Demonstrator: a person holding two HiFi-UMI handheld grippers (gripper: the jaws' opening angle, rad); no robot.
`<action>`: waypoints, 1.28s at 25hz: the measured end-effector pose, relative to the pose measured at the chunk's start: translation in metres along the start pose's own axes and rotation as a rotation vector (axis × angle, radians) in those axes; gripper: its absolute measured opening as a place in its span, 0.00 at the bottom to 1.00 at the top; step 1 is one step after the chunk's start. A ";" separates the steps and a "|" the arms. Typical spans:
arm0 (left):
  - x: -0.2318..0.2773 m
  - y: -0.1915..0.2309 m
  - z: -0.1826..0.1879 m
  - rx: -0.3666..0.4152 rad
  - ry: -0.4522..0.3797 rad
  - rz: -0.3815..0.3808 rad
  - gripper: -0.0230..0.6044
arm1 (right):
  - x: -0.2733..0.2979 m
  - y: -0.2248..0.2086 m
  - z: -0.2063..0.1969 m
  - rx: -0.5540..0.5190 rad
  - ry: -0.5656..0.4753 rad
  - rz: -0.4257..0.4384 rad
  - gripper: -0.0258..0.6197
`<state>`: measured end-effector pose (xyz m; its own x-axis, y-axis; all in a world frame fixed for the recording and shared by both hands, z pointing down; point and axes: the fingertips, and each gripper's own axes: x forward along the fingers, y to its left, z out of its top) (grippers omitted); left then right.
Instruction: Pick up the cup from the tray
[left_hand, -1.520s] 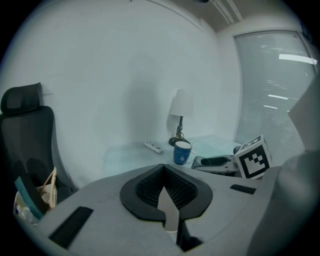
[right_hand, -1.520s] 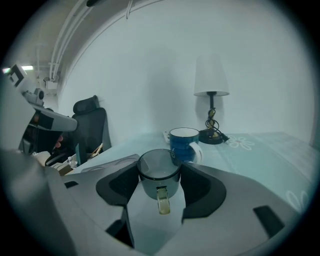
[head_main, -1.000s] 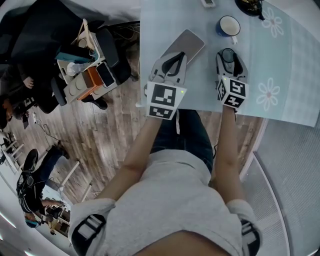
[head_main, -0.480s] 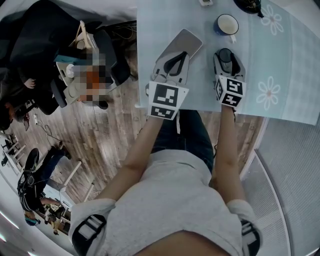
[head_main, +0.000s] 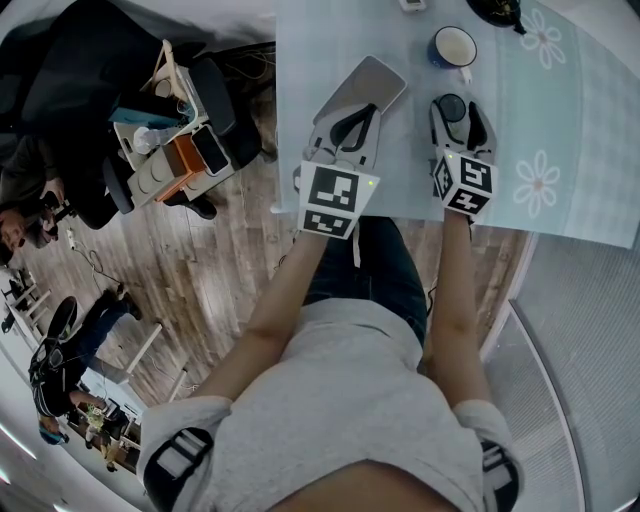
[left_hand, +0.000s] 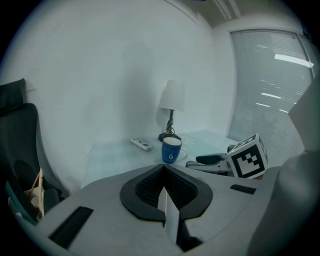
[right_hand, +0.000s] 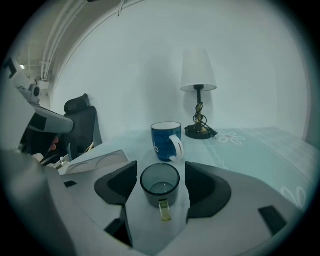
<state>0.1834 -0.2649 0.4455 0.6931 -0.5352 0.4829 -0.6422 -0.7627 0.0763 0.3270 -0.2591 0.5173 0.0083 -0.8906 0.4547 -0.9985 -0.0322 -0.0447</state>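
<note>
A small dark glass cup (right_hand: 160, 182) stands on the pale blue table (head_main: 560, 120), its handle towards the camera. It is off the tray, to the tray's right (head_main: 452, 106). My right gripper (head_main: 458, 112) is open around it, with a narrow strip of table showing on each side between cup and pads. The white tray (head_main: 365, 85) with round recesses (right_hand: 95, 161) lies to the left. My left gripper (head_main: 345, 125) is shut on the tray's near edge, which shows as a thin white strip (left_hand: 168, 210) between the jaws.
A blue mug (head_main: 455, 48) stands just beyond the glass cup. A table lamp (right_hand: 198, 90) and a remote (left_hand: 141, 144) are at the far side. The table's near edge runs under my hands. An office chair (head_main: 130, 150) and people are on the floor to the left.
Both hands have shifted only slightly. The glass cup stays between the right jaws and the tray stays in the left gripper.
</note>
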 end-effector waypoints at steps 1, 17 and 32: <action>-0.001 -0.001 0.001 0.003 -0.003 0.000 0.05 | -0.004 0.002 0.005 -0.001 -0.015 -0.006 0.45; -0.018 -0.010 0.024 0.050 -0.098 -0.006 0.05 | -0.082 0.075 0.059 0.022 -0.210 -0.012 0.05; -0.041 -0.036 0.028 0.075 -0.131 -0.044 0.05 | -0.124 0.073 0.070 0.055 -0.240 -0.064 0.05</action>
<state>0.1876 -0.2254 0.3981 0.7601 -0.5393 0.3624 -0.5871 -0.8090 0.0275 0.2573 -0.1830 0.3960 0.0909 -0.9679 0.2341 -0.9911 -0.1110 -0.0741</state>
